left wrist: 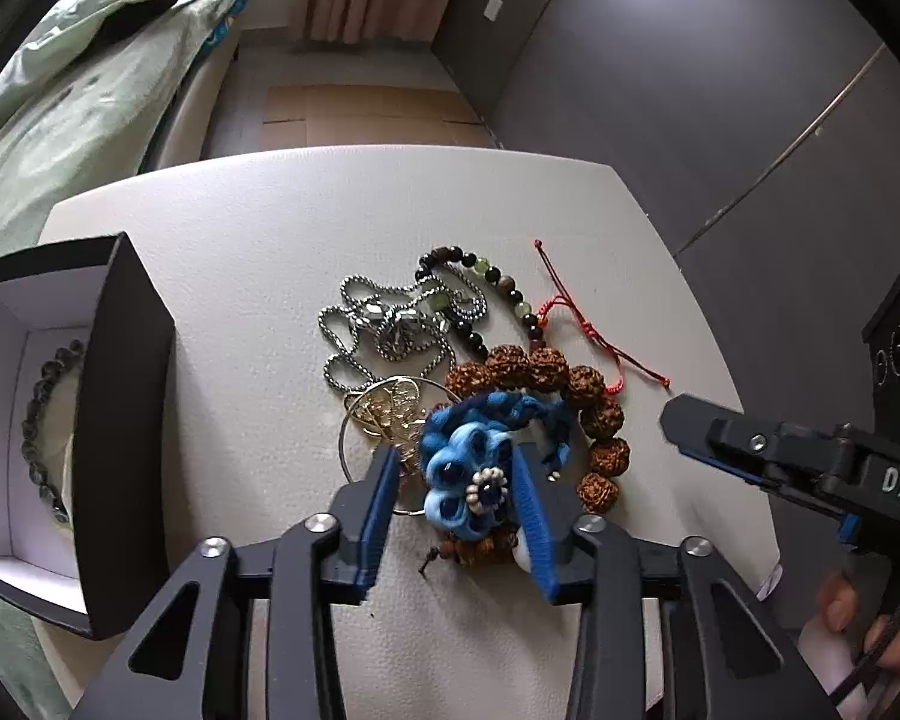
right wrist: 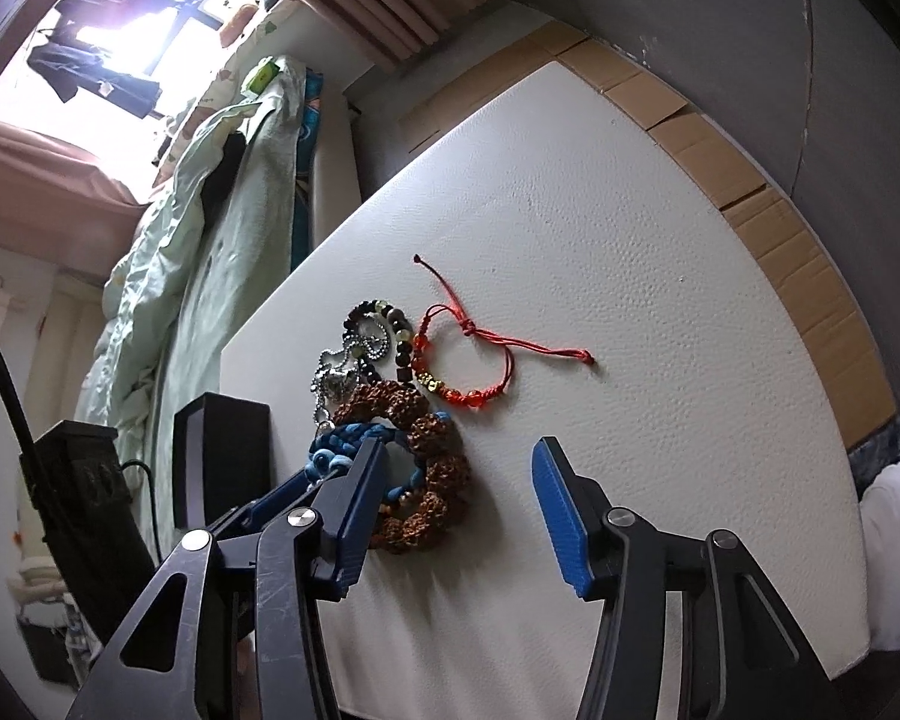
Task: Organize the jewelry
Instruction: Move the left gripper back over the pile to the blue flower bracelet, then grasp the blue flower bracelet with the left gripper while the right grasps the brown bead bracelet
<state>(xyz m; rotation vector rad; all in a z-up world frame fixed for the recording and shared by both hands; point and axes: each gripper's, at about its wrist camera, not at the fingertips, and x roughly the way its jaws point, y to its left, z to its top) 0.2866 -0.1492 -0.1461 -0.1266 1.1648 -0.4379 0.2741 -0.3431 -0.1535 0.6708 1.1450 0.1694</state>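
Note:
A pile of jewelry lies on the white table (left wrist: 258, 228). My left gripper (left wrist: 457, 465) is open, its fingers either side of a blue fabric flower piece (left wrist: 468, 480) on the pile. Around it lie a brown seed-bead bracelet (left wrist: 594, 408), a silver chain (left wrist: 384, 324), a gold wire pendant on a ring (left wrist: 390, 408), a dark bead bracelet (left wrist: 486, 294) and a red cord bracelet (left wrist: 576, 318). My right gripper (right wrist: 459, 468) is open and empty above the table, right of the pile; the seed bracelet (right wrist: 432, 480) and red cord bracelet (right wrist: 468, 372) show there.
An open black box (left wrist: 126, 420) with a white lining stands at the table's left and holds a dark bead bracelet (left wrist: 42, 420). A bed with green bedding (left wrist: 60, 120) lies beyond. Cardboard (right wrist: 780, 228) lines the floor past the far edge.

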